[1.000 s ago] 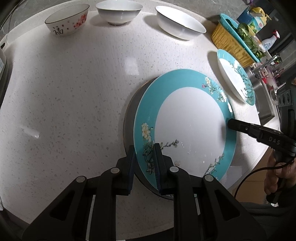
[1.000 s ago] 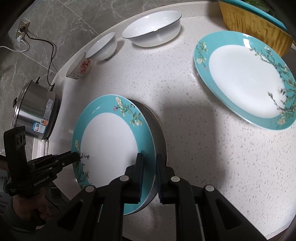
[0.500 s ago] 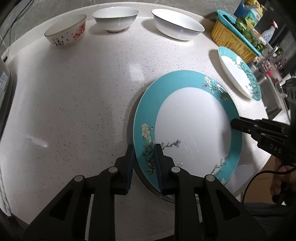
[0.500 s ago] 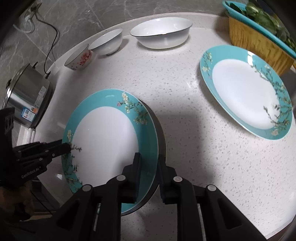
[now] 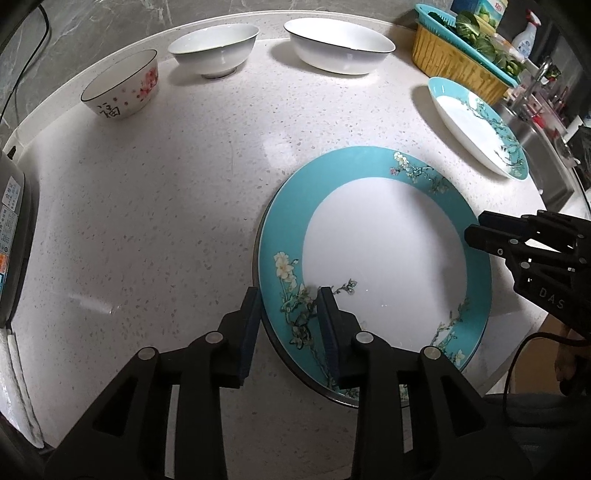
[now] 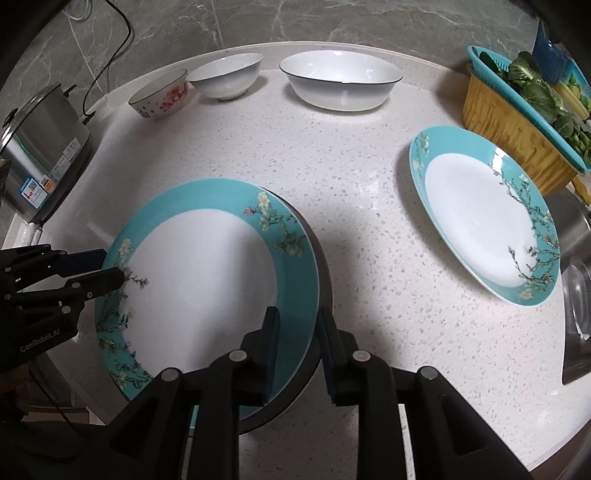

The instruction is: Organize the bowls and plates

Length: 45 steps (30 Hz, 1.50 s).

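The teal plate (image 5: 380, 254) lies on a dark plate (image 6: 317, 280) on the white counter (image 5: 166, 206). Its near rim sits between the jaws of the left gripper (image 5: 288, 295), which are opening, with the pads apart from it. The right gripper (image 6: 297, 317) straddles the opposite rim and is opening too. Only the right view shows the steel pot (image 6: 40, 147) far left of the tongs. Only the left view shows the spray bottle (image 5: 526, 35) far right. A second teal plate (image 6: 484, 214) lies to the right, and three bowls (image 6: 340, 79) stand beyond.

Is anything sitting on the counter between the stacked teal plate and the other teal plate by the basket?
Nothing visible: bare counter lies between the stacked teal plate and the other teal plate. The bowls stand farther back.
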Available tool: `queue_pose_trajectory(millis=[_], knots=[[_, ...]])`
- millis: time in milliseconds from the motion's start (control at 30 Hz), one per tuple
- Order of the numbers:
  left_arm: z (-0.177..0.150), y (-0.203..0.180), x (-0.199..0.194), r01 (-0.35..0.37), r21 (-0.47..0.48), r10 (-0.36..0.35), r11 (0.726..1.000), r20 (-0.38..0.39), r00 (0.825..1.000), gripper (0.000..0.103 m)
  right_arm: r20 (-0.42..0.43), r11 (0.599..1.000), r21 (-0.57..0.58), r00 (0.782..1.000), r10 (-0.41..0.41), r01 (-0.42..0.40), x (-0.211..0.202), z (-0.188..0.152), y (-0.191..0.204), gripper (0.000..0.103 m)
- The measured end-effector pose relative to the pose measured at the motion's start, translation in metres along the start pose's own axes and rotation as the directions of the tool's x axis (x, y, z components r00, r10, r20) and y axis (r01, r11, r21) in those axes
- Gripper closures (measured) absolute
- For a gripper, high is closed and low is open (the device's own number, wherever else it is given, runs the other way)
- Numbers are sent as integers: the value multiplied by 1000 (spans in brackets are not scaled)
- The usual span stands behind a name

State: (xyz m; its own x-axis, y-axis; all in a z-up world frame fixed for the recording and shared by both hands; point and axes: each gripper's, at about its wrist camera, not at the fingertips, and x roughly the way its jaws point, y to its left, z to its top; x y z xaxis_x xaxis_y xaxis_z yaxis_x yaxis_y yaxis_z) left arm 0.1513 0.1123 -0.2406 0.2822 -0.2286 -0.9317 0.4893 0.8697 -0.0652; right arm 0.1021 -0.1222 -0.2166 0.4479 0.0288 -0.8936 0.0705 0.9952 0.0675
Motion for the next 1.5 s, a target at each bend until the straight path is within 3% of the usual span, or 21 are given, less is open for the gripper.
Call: queue_pose_trajectory(millis=[100, 233, 267, 333, 400, 433, 467, 500, 533, 600, 633, 700, 767, 800, 833, 900, 1033, 1200, 1267, 1367, 1500], knots=[[2, 5, -10, 7, -17, -7, 1000, 26, 1000, 74, 24, 999, 32, 1000, -11, 10, -6, 2, -5, 58], [14, 20, -39, 70, -86, -58, 994, 132, 990, 70, 85, 994, 107, 996, -23, 14, -30, 11, -20, 48], [19, 25, -50, 128, -111, -107, 986, 175, 979, 64, 117, 988, 154, 993, -8, -10, -42, 14, -30, 44], [25, 32, -70, 256, -158, -209, 954, 262, 942, 23, 193, 969, 223, 979, 61, -105, -64, 16, -45, 33], [21, 36, -87, 369, -188, -277, 910, 386, 880, 22, 307, 937, 270, 942, 133, -220, -94, 7, -55, 14], [20, 34, -93, 394, -182, -294, 901, 413, 862, 22, 368, 917, 287, 916, 163, -278, -108, 0, -57, 10], [21, 29, -97, 408, -154, -313, 900, 422, 851, 22, 426, 892, 298, 884, 193, -339, -119, -8, -58, 1], [22, 23, -99, 408, -124, -326, 904, 415, 849, 22, 503, 870, 290, 836, 217, -400, -134, -22, -56, 0], [24, 17, -98, 429, -93, -362, 899, 396, 844, 21, 534, 864, 273, 814, 230, -423, -141, -24, -53, 0], [28, 3, -88, 539, -29, -502, 842, 326, 801, 21, 598, 860, 223, 761, 251, -459, -157, -26, -51, 0], [29, -2, -85, 558, -16, -528, 830, 302, 794, 15, 622, 856, 196, 736, 269, -479, -162, -25, -50, 0], [34, -18, -76, 574, 11, -562, 819, 217, 798, 12, 637, 853, 166, 715, 290, -494, -168, -27, -46, 0], [36, -29, -73, 589, 37, -585, 807, 177, 791, 12, 608, 853, 177, 736, 297, -491, -166, -24, -45, 0], [39, -32, -73, 578, 41, -575, 815, 179, 798, 12, 585, 857, 193, 757, 291, -478, -163, -22, -46, 0], [46, -37, -71, 536, 38, -533, 844, 180, 827, 12, 575, 857, 205, 767, 286, -473, -162, -24, -50, 0], [61, -43, -69, 523, 53, -523, 851, 187, 831, 12, 599, 854, 232, 760, 253, -466, -165, -29, -62, 0], [113, -61, -61, 441, 100, -452, 892, 246, 858, 12, 596, 886, 332, 800, 69, -324, -169, -23, -106, 0], [186, -99, -29, 374, 130, -393, 918, 188, 900, 12, 498, 916, 373, 865, -64, -147, -146, -4, -186, 0], [209, -114, -15, 370, 143, -391, 918, 178, 903, 12, 437, 907, 400, 897, -66, -128, -126, 3, -224, 0], [240, -143, 16, 349, 186, -377, 918, 146, 914, 12, 384, 892, 432, 922, -46, -136, -99, 9, -264, 0], [264, -161, 63, 311, 170, -328, 935, 81, 941, 12, 329, 870, 445, 942, 62, -212, -65, 18, -295, 0]])
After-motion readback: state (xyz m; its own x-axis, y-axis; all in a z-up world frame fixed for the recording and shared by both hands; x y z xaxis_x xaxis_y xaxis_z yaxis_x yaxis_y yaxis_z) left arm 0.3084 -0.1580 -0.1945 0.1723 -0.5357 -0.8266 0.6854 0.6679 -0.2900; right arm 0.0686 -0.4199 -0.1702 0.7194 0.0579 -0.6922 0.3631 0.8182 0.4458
